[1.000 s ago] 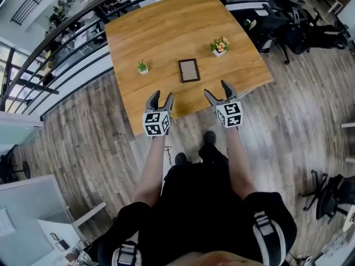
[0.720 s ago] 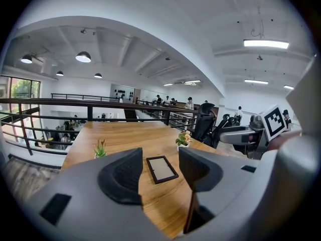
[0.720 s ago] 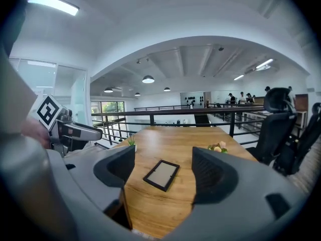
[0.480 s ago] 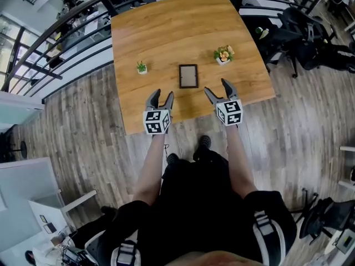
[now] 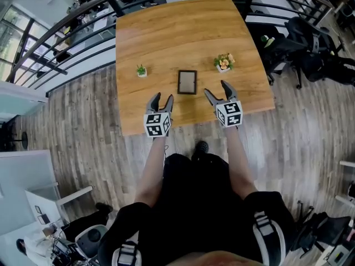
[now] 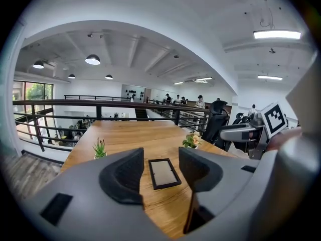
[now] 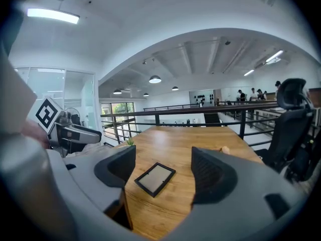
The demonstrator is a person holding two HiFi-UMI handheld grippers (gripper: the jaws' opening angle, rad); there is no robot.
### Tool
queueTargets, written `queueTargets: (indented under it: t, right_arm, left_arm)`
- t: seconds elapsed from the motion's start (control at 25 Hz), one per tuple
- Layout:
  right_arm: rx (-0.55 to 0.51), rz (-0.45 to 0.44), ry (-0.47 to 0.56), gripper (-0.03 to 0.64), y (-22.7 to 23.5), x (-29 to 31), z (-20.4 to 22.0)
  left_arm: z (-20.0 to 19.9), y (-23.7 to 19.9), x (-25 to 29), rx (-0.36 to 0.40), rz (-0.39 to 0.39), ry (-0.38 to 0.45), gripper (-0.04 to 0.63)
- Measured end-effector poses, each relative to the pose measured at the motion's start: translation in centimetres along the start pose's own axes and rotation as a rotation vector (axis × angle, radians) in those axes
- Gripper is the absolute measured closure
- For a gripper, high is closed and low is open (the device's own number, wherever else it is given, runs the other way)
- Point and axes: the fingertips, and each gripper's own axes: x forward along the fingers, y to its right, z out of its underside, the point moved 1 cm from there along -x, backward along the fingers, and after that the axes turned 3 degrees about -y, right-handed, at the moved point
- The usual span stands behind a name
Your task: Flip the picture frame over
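Note:
A small dark picture frame (image 5: 187, 82) lies flat on the wooden table (image 5: 177, 32), between two little plants. It also shows in the left gripper view as the frame (image 6: 164, 172) between the jaws, and in the right gripper view as the frame (image 7: 155, 178). My left gripper (image 5: 160, 100) hovers open over the table's near edge, left of the frame and short of it. My right gripper (image 5: 217, 90) is open too, near the frame's right side, holding nothing.
A green potted plant (image 5: 141, 70) stands left of the frame; a flowering pot (image 5: 223, 62) stands to its right. A black railing (image 5: 72, 26) runs behind the table. Office chairs (image 5: 310, 49) sit on the right, wood floor below.
The table and frame have shifted slightly in the head view as the person stepped closer. Both grippers keep their open pose near the table's front edge.

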Motion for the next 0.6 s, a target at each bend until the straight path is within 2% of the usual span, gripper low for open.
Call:
queueTargets:
  t: [0.24, 0.6]
  right_arm:
    - [0.017, -0.009, -0.021, 0.276, 0.8, -0.1, 1.1]
    - [0.014, -0.032, -0.081, 0.278, 0.3, 1.1, 3.2]
  left_arm:
    - [0.1, 0.3, 0.5, 0.001, -0.025, 0.002, 0.368]
    - [1.1, -0.1, 2.5, -0.009, -0.021, -0.030, 0.368]
